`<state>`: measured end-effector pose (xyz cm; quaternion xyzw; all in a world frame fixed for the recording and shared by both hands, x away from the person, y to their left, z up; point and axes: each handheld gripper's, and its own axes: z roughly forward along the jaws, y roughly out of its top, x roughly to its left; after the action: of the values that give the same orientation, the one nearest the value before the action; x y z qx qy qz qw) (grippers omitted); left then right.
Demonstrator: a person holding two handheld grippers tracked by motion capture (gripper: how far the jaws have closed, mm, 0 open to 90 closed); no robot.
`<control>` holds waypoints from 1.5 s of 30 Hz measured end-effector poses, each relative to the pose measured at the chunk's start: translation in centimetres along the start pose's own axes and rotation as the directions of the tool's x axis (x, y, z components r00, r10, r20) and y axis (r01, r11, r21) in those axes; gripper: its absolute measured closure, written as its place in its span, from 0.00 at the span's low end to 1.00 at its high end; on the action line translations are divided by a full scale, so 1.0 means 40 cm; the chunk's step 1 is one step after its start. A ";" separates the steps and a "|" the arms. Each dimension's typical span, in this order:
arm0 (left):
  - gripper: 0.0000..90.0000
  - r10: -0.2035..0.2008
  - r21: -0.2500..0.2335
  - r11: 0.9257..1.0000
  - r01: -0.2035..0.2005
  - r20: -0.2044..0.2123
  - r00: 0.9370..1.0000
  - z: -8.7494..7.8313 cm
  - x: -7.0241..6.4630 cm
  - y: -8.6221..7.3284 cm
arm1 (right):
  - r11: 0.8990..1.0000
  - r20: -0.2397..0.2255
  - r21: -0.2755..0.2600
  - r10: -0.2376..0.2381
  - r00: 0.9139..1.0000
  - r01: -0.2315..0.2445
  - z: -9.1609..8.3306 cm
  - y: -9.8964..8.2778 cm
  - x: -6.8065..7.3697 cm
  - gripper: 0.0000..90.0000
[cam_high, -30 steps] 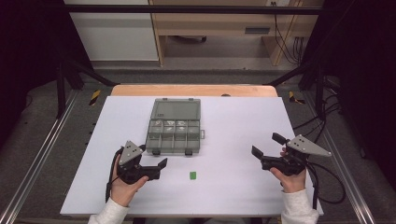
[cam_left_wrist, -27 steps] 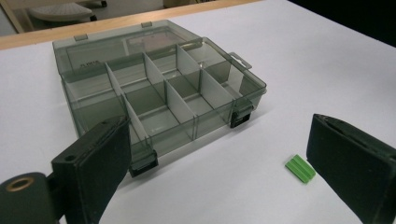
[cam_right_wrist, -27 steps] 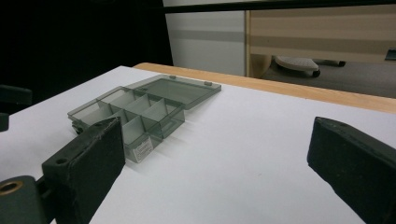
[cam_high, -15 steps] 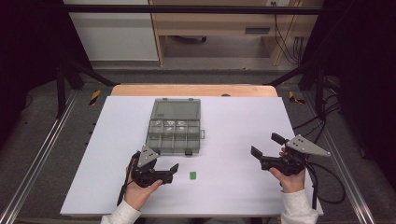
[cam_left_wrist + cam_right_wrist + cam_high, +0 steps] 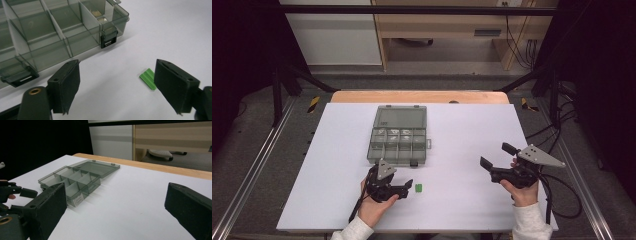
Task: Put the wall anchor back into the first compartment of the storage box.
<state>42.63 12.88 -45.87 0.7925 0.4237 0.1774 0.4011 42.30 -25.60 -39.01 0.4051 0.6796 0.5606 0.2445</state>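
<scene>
A white table top (image 5: 462, 140) on a wooden bench stood in a dark-walled room, with pale cabinets beyond it and metal rails along both sides. Near the far middle of the sheet lay a smoky grey compartment box (image 5: 398, 134), its lid (image 5: 401, 117) flung flat open away from the person and its dividers showing two rows of cells. In the left gripper view the cells (image 5: 50, 32) looked bare, though one at the far corner held something small and glinting that could not be made out. Two black latches (image 5: 108, 41) hung along the box's near wall.

The left gripper (image 5: 406, 187) was held low over the table just in front of the box, its jaws spread wide apart and gripping nothing. A small green ribbed block (image 5: 148, 78) lay flat on the white surface, just beside the inner face of one jaw and partly hidden behind it; from the high view it sat just off the jaw tips, near the box's near edge.

The right gripper (image 5: 495, 160) was well apart, toward the right side of the table, held in the person's hand with its jaws likewise released and wide, nothing between them
</scene>
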 end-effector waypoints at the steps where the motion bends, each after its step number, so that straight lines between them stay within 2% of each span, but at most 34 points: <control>1: 0.25 0.001 0.011 1.000 -0.001 0.002 1.000 0.004 -0.003 -0.001 | 1.000 0.000 -0.003 0.003 1.000 -0.003 0.000 0.000 0.000 0.05; 12: 0.40 -0.005 0.052 0.999 0.005 -0.001 1.000 0.047 -0.040 -0.011 | 1.000 0.001 -0.011 0.006 1.000 -0.006 0.001 0.001 0.002 0.05; 19: 0.49 0.003 0.074 0.997 -0.003 0.002 1.000 0.060 -0.053 -0.014 | 1.000 -0.001 -0.011 0.005 1.000 -0.005 0.000 0.002 0.002 0.05; 22: 0.53 -0.006 0.080 0.997 0.006 0.006 1.000 0.066 -0.059 -0.015 | 1.000 -0.002 -0.011 0.002 1.000 -0.002 0.001 0.002 0.002 0.05; 31: 0.62 -0.003 0.093 0.996 0.003 -0.003 1.000 0.069 -0.074 -0.014 | 1.000 -0.003 -0.008 0.005 1.000 -0.005 0.000 0.003 0.004 0.05; 34: 0.64 0.011 0.111 0.994 -0.009 -0.015 1.000 0.068 -0.079 -0.013 | 1.000 -0.002 -0.006 0.004 1.000 -0.004 0.000 0.003 0.004 0.05; 42: 0.80 0.009 0.132 0.991 -0.009 0.006 1.000 0.066 -0.090 -0.009 | 1.000 -0.003 -0.007 0.005 1.000 -0.005 0.000 0.004 0.004 0.05; 45: 0.84 0.028 0.141 0.990 -0.026 -0.010 1.000 0.066 -0.095 -0.008 | 1.000 -0.004 -0.007 0.004 1.000 -0.004 0.000 0.003 0.003 0.05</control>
<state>41.91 8.62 -47.54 0.8236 0.4267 0.1571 0.3391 42.25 -25.48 -38.86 0.4043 0.6773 0.5644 0.2434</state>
